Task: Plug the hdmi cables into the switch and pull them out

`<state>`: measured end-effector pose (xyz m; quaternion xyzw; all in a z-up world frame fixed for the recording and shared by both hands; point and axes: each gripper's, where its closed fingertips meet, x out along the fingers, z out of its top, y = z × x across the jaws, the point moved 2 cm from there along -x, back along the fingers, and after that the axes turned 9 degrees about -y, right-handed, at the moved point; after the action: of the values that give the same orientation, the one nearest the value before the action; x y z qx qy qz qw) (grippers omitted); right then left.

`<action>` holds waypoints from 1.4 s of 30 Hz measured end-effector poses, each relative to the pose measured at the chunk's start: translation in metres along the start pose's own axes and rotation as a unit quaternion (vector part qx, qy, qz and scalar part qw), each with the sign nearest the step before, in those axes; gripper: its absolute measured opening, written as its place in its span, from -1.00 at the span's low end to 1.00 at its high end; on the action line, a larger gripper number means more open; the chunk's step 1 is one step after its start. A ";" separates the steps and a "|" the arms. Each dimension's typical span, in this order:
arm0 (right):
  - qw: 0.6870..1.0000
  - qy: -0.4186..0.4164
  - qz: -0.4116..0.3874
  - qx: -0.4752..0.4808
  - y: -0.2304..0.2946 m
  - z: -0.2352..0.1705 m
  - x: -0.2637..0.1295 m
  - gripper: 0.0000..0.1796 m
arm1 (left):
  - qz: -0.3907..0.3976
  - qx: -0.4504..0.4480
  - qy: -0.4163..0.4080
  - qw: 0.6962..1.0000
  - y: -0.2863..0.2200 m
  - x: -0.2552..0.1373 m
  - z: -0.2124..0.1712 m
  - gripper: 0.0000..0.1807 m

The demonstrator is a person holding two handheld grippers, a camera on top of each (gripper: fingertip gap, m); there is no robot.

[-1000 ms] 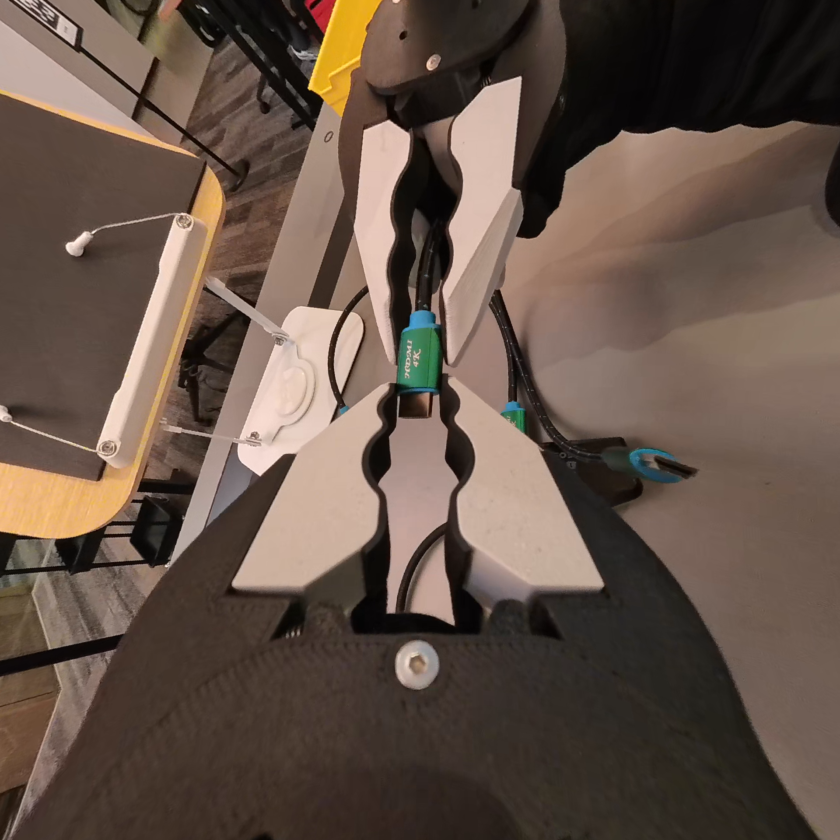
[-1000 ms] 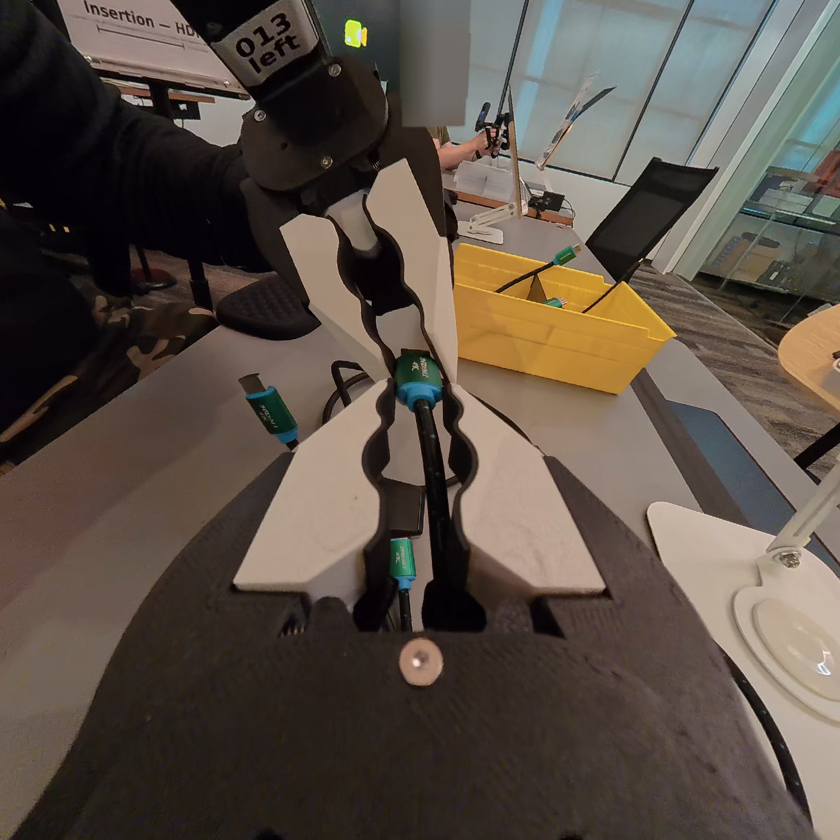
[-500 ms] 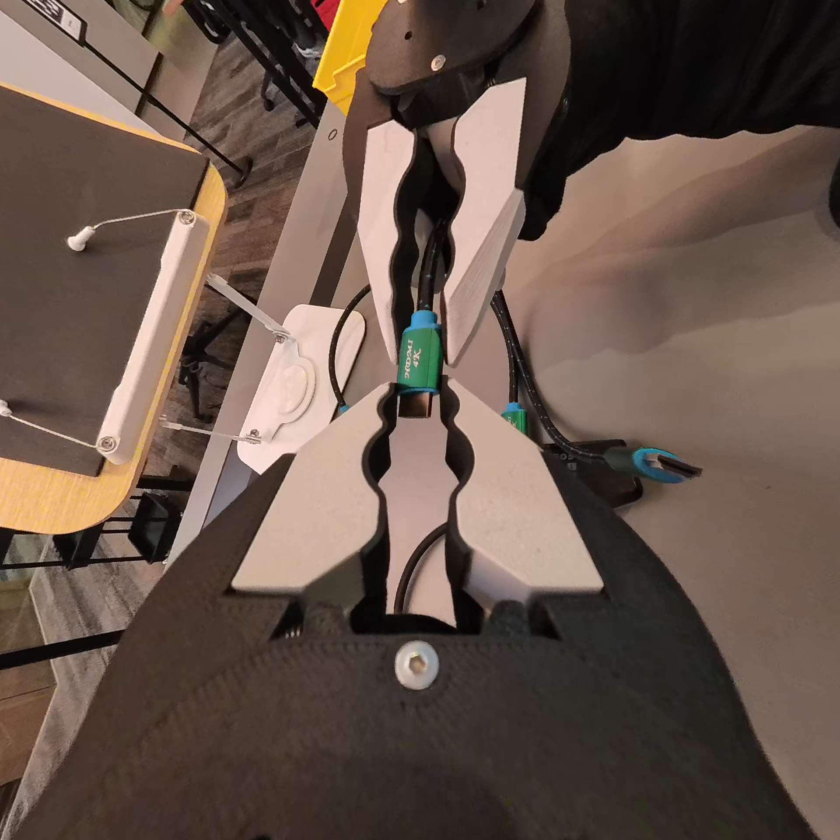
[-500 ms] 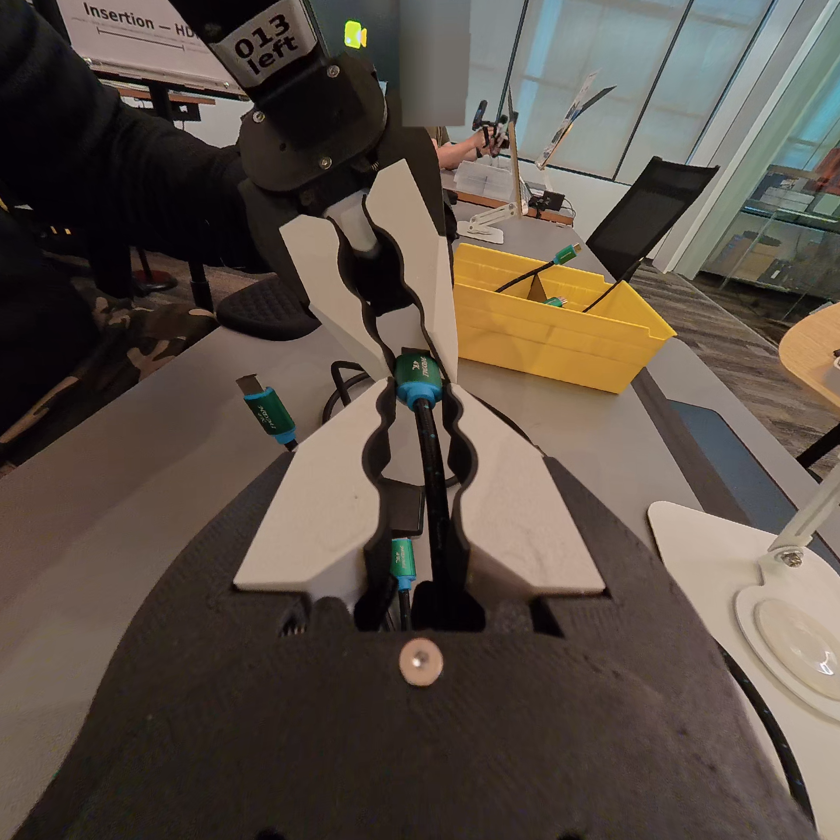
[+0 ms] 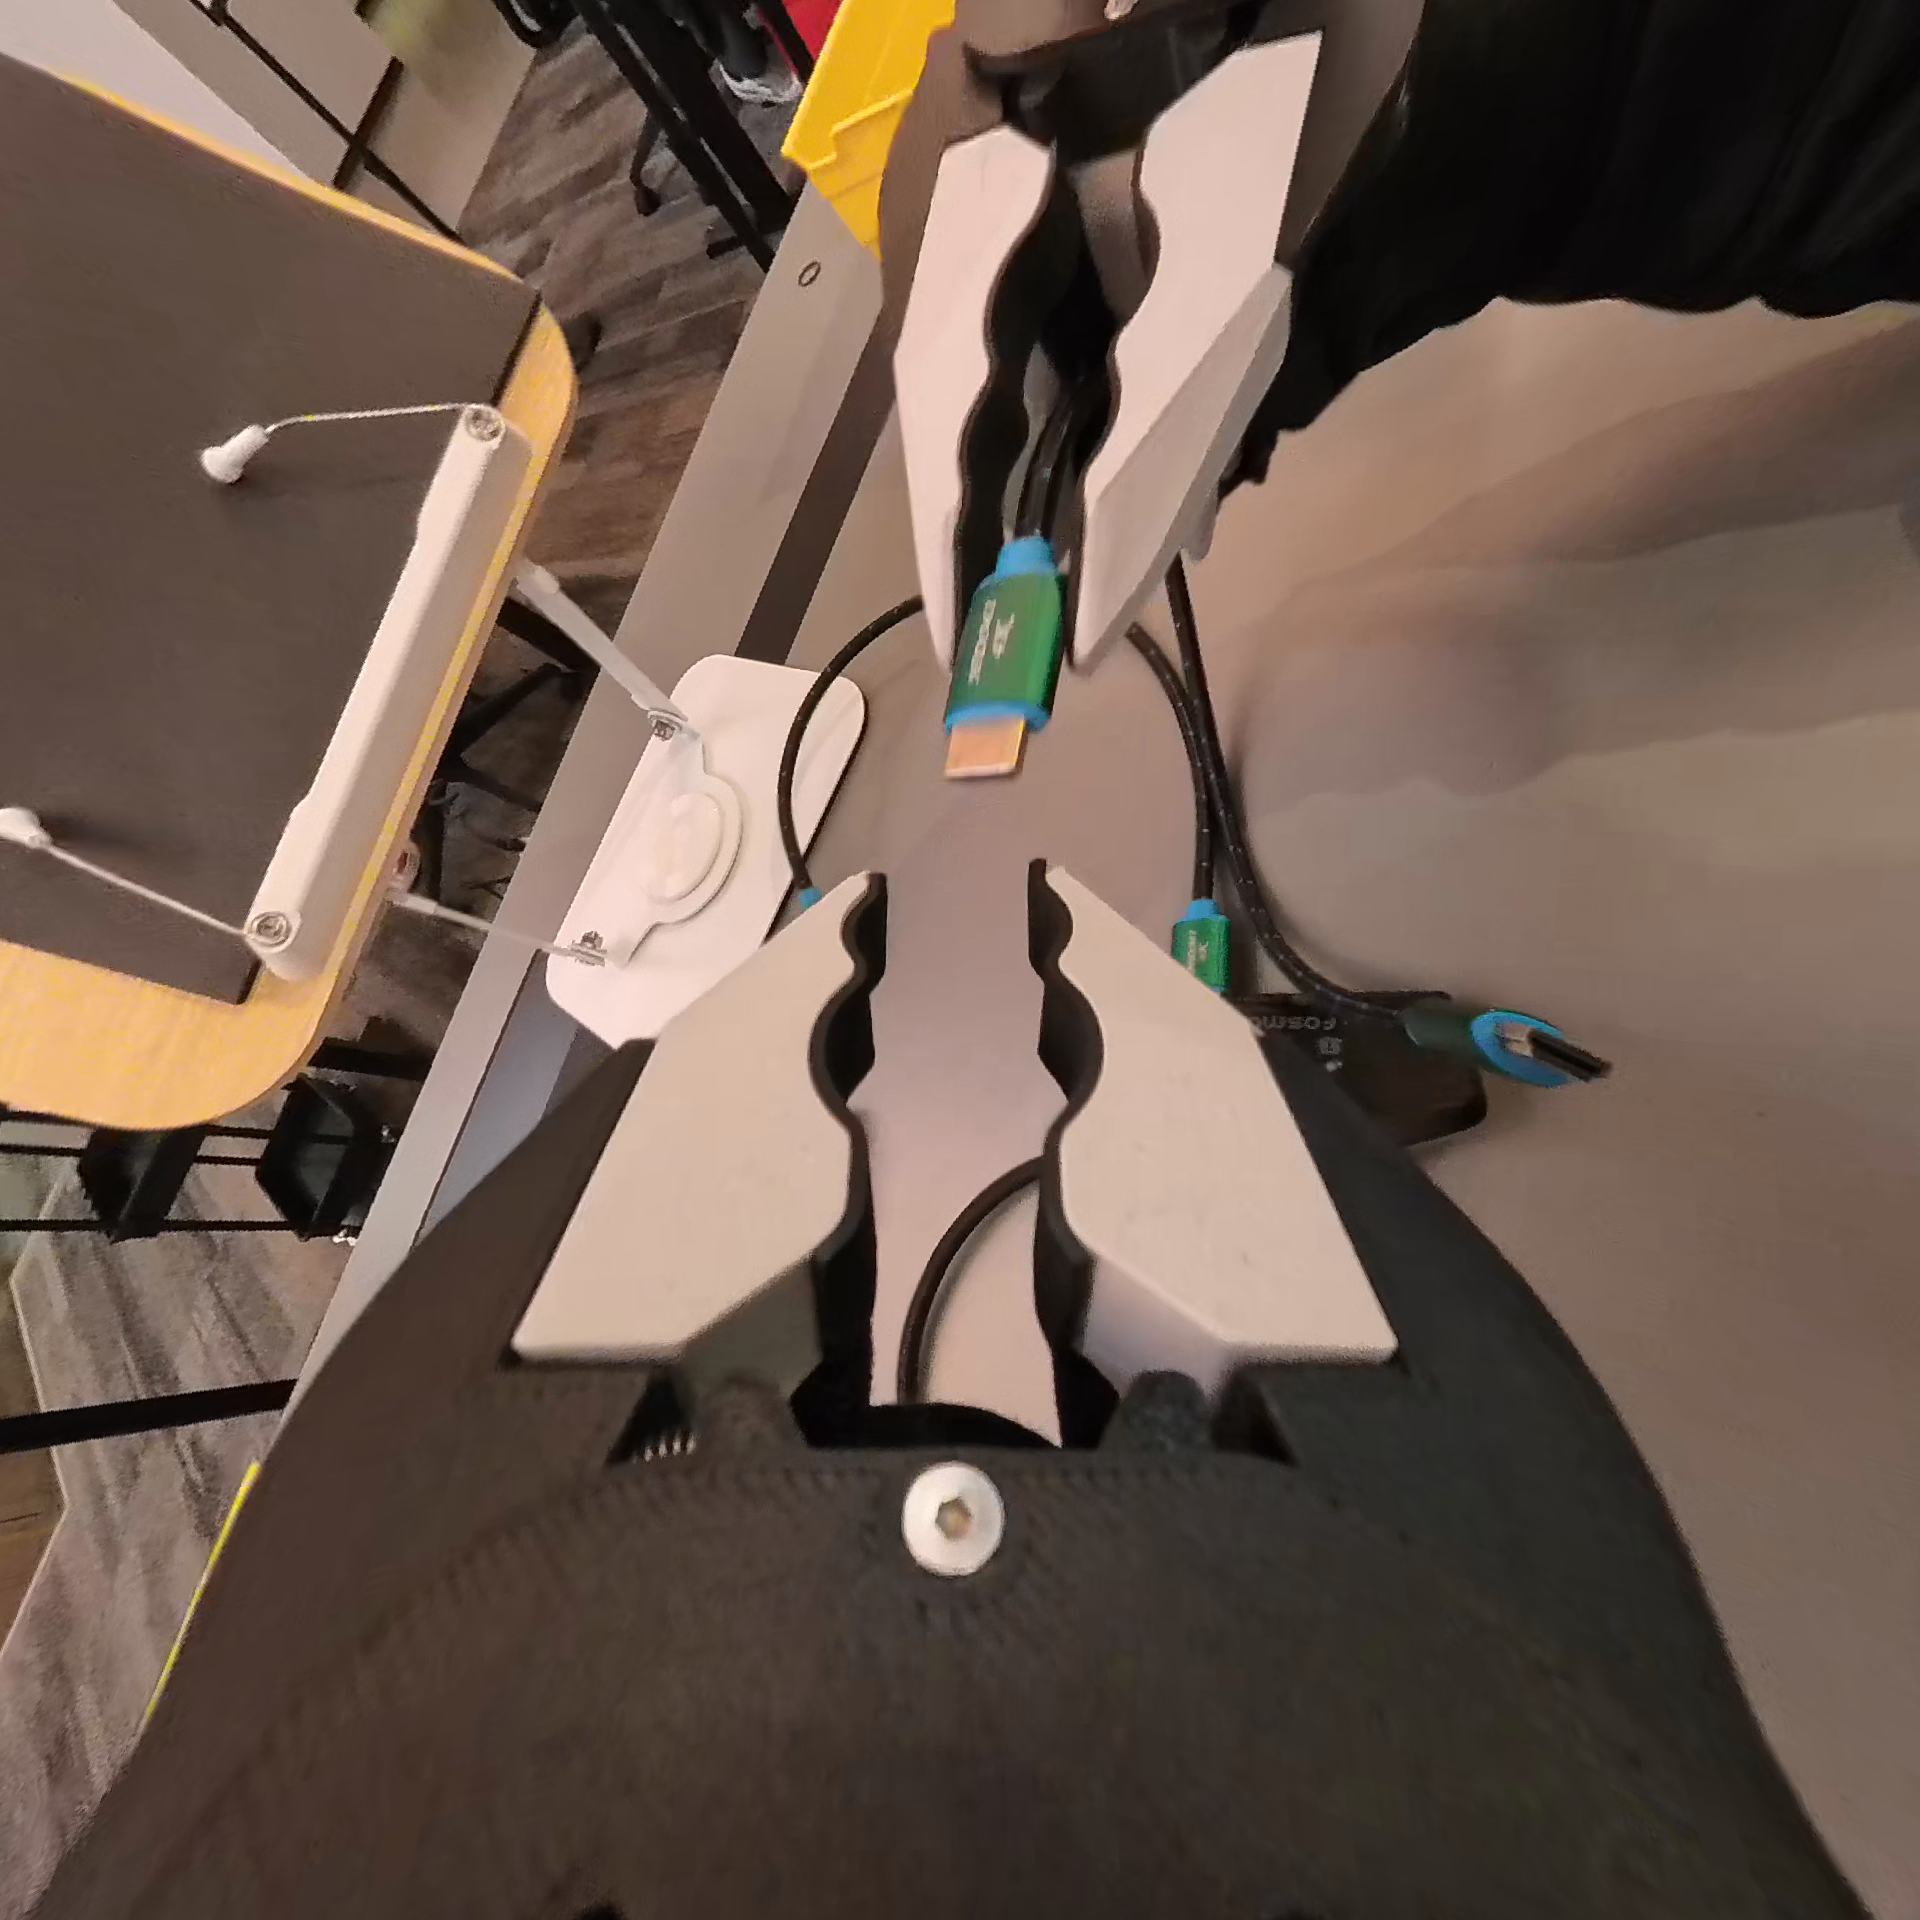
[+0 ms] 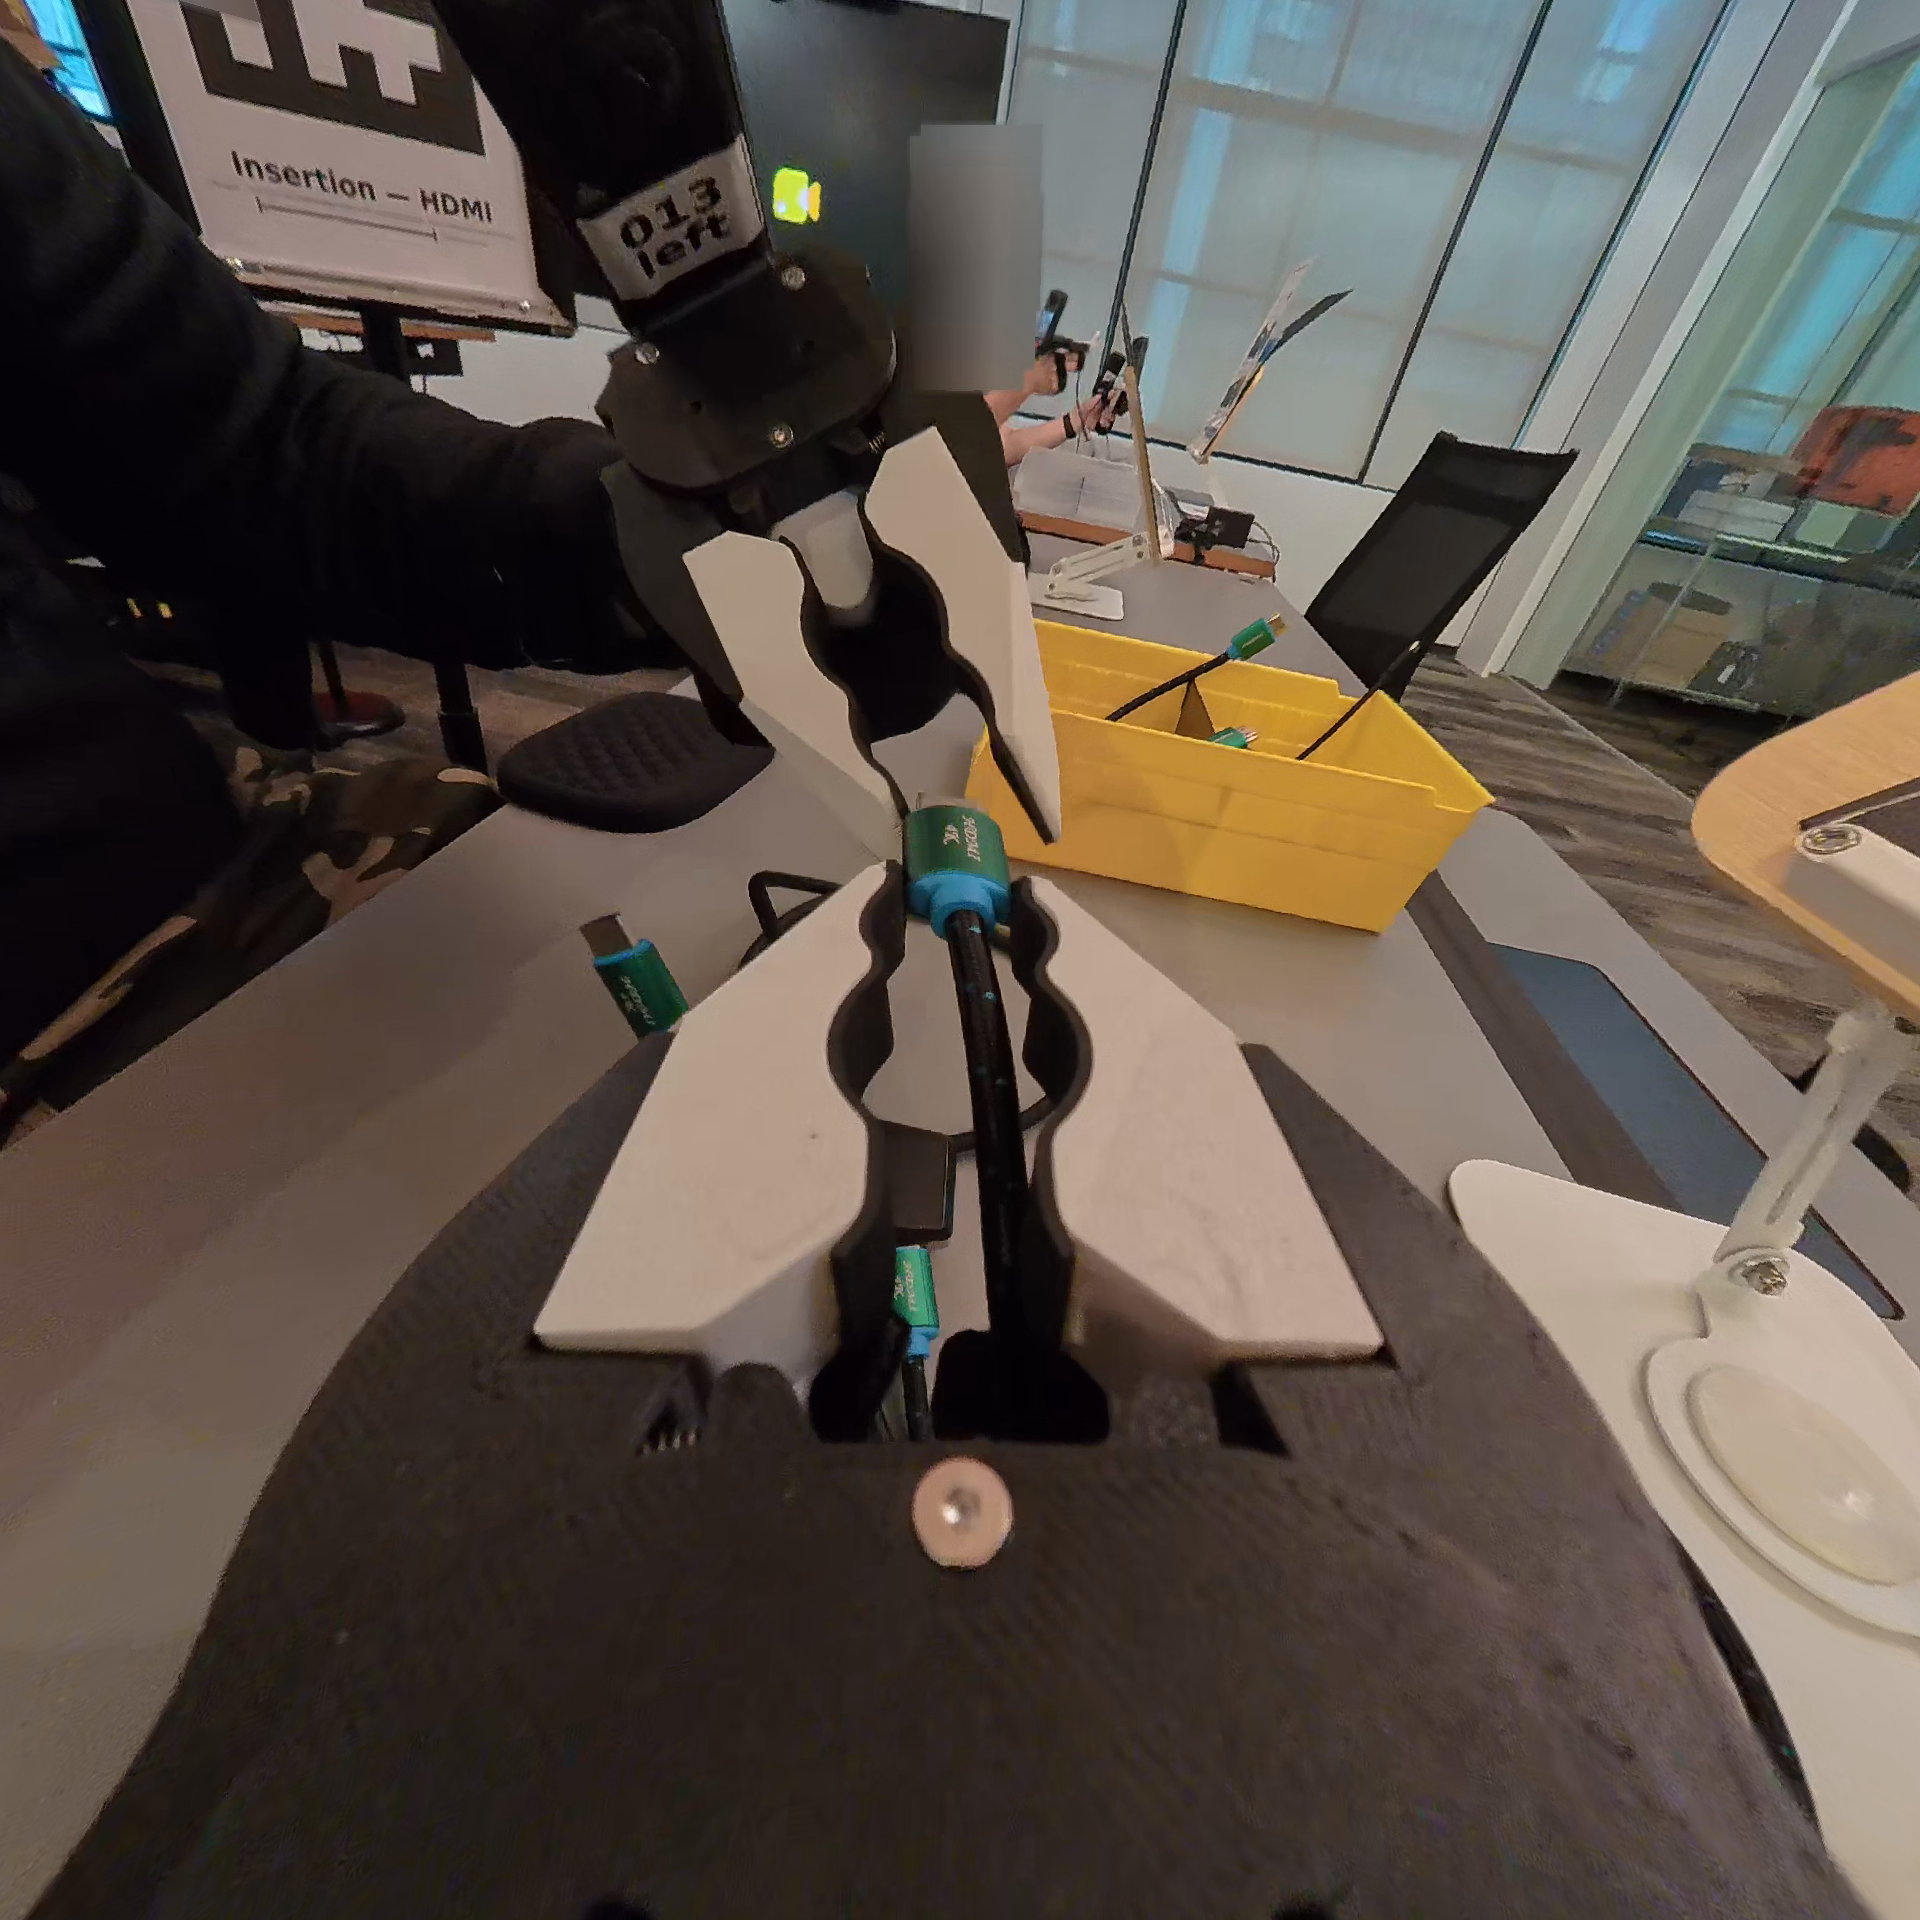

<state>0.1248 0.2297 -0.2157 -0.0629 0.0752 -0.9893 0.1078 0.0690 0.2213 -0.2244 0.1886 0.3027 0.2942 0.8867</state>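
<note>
The right claw point(image 6: 956, 883) is clamped on the green plug point(image 5: 1003, 655), its long axis aimed straight at the left claw's point(image 5: 956, 883) spread, empty jaws, with the black switch point(image 5: 1382, 1060) on the surface just right of them.

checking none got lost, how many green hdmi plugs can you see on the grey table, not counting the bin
3: one plug held in the right gripper, one plugged into the black switch, one lying loose beside the switch. More may be hidden behind the grippers.
</note>
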 end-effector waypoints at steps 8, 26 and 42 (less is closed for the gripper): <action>0.997 -0.068 -0.026 0.004 -0.010 0.026 -0.026 -0.80 | 0.011 -0.003 0.018 1.000 0.004 -0.002 -0.010 -0.71; 0.985 -0.163 0.039 0.032 0.008 0.062 -0.054 -0.80 | -0.047 -0.007 0.091 0.995 -0.024 0.011 -0.044 -0.57; 0.992 -0.109 0.036 0.051 0.004 0.035 -0.038 -0.80 | -0.124 -0.031 0.163 0.978 -0.059 0.015 -0.089 -0.39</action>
<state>0.1677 0.2292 -0.1860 -0.1623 0.0145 -0.9745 0.1542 0.0450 0.2003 -0.3273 0.0711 0.4552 0.2179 0.8604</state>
